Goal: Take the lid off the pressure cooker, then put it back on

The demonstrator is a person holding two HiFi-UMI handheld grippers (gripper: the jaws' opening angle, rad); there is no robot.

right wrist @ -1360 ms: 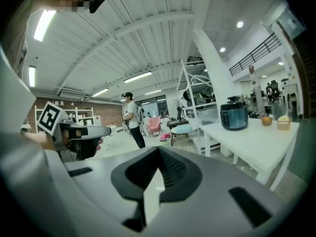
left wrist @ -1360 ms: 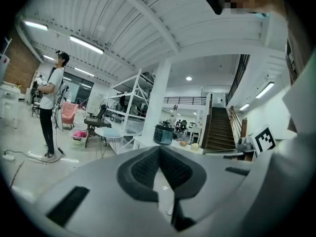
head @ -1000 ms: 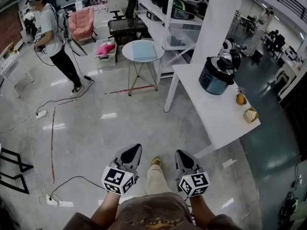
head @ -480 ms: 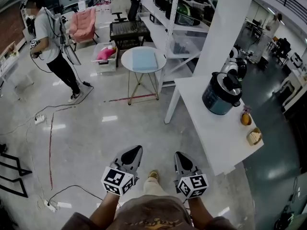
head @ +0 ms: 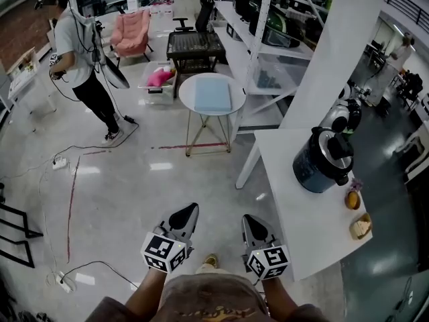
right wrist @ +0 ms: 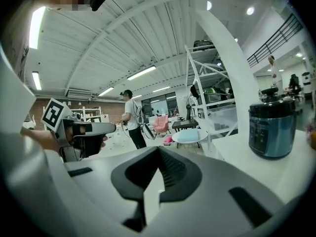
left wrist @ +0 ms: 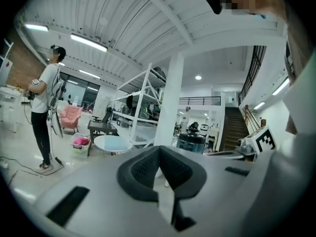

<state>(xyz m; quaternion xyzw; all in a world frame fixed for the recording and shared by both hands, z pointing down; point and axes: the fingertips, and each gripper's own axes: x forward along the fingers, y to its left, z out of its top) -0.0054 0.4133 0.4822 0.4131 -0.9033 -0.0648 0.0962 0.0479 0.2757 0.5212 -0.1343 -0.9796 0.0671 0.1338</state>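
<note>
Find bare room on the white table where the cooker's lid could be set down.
The widest bare patch is the near end of the table, bordered by the cooker, the table's left edge and its near corner. A smaller strip lies between the cooker and the pillar. The right edge is crowded: an orange item and a tan item sit there.

A brown shirt with a faded yellow print fills six o'clock of the head view, with a tan shoe just toward twelve. The left gripper and right gripper are grey and pointed, each bearing a white cube with black square markers.
</note>
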